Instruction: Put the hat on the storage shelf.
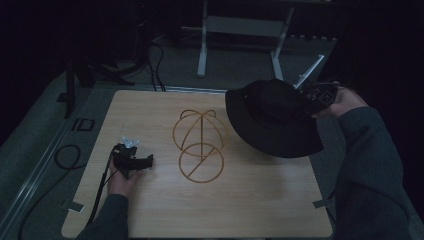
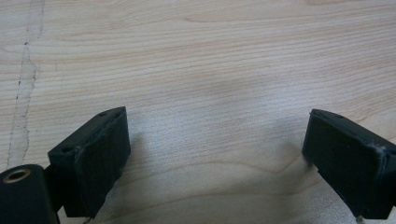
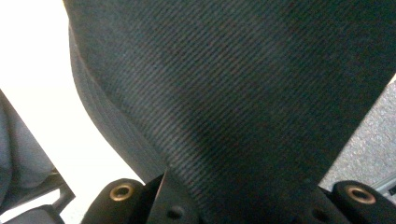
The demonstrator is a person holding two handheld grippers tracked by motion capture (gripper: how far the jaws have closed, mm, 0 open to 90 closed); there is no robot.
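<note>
Black bucket hat held aloft beside wire hat stand, wooden table.

Table [image 1: 150, 210]: light wood. Hat [image 1: 272, 117]: over the right edge, brim pinched in the closed right gripper [image 1: 316, 95], seemingly to bring it over the stand. Stand [image 1: 200, 145]: gold wire dome, table centre, bare. Left gripper [image 1: 134, 159]: near the left edge, jaws spread, holding nothing, resting idle.

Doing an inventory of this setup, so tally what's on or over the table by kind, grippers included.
Black hat: 1
Wire hat stand: 1
Grippers: 2, left gripper, right gripper
Total: 4
</note>
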